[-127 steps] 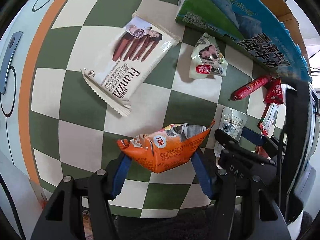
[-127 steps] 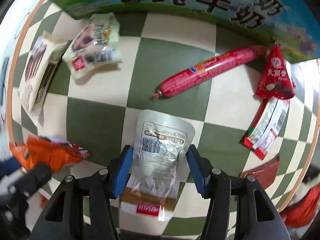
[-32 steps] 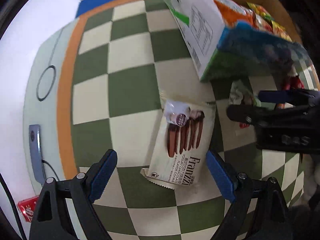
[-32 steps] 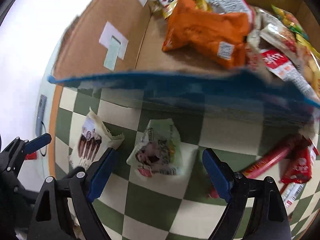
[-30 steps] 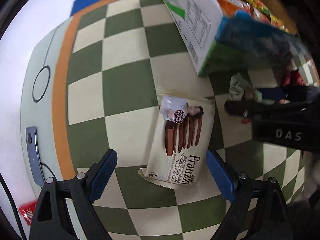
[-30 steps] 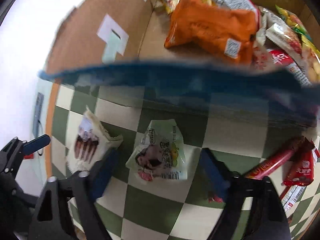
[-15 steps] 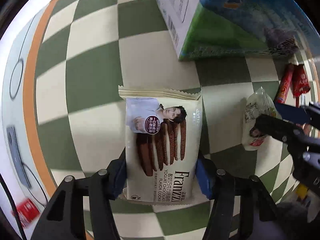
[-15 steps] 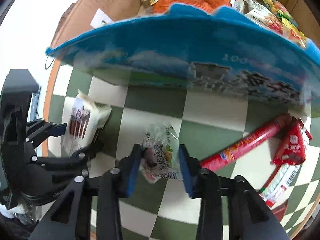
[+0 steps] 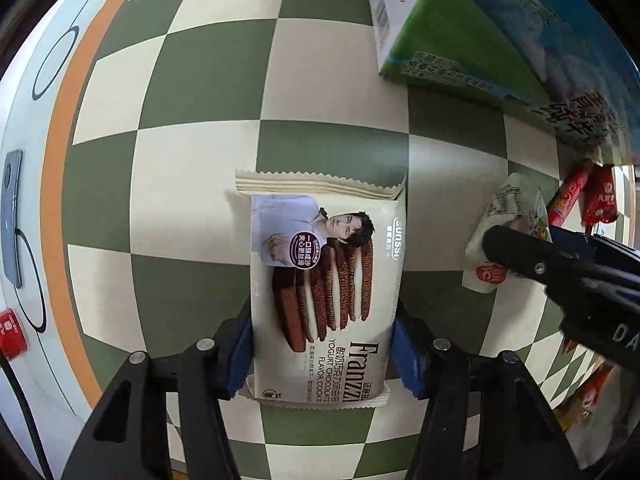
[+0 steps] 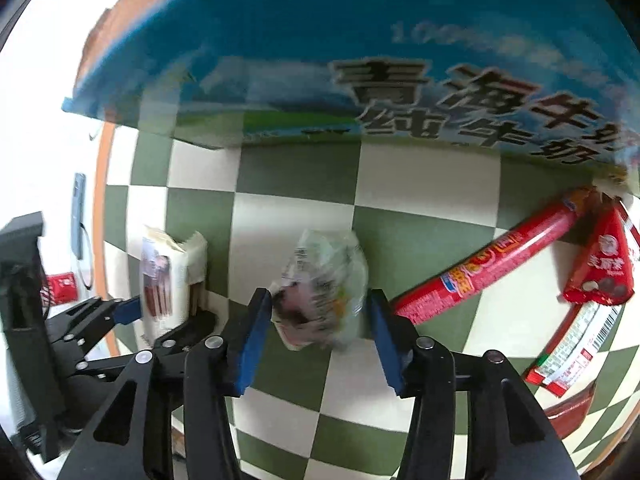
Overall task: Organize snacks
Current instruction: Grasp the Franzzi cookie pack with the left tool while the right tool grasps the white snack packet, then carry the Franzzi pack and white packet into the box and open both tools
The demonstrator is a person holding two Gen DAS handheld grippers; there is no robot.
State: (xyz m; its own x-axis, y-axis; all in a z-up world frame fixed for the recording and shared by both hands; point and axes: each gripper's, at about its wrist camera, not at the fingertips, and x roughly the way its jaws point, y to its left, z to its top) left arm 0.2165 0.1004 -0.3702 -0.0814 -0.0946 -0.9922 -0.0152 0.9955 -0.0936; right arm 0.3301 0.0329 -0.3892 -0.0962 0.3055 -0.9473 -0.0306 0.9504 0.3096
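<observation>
A cream Franzzi cookie pack [image 9: 324, 280] lies flat on the green-and-cream checked cloth. My left gripper [image 9: 322, 320] points straight down, and its blue pads press both long sides of the pack, so it is shut on it. To the right a small pale-green snack packet [image 10: 324, 280] sits between the blue pads of my right gripper [image 10: 318, 308]. Those jaws are opening, and the pads stand just beside the crumpled packet. The left wrist view shows the same packet [image 9: 512, 208] partly behind the right gripper's black finger.
A tall blue-and-green milk carton box [image 10: 360, 60] stands just behind both snacks. A red sausage [image 10: 500, 256], a red triangular packet [image 10: 604, 264] and a red-and-white wrapper [image 10: 568, 356] lie to the right. An orange border [image 9: 60, 200] and a grey device [image 9: 10, 220] edge the left side.
My left gripper came down over the cookie pack and its wide jaws closed on the sides. My right gripper dropped from box height, squeezed the green packet, and now stands wider.
</observation>
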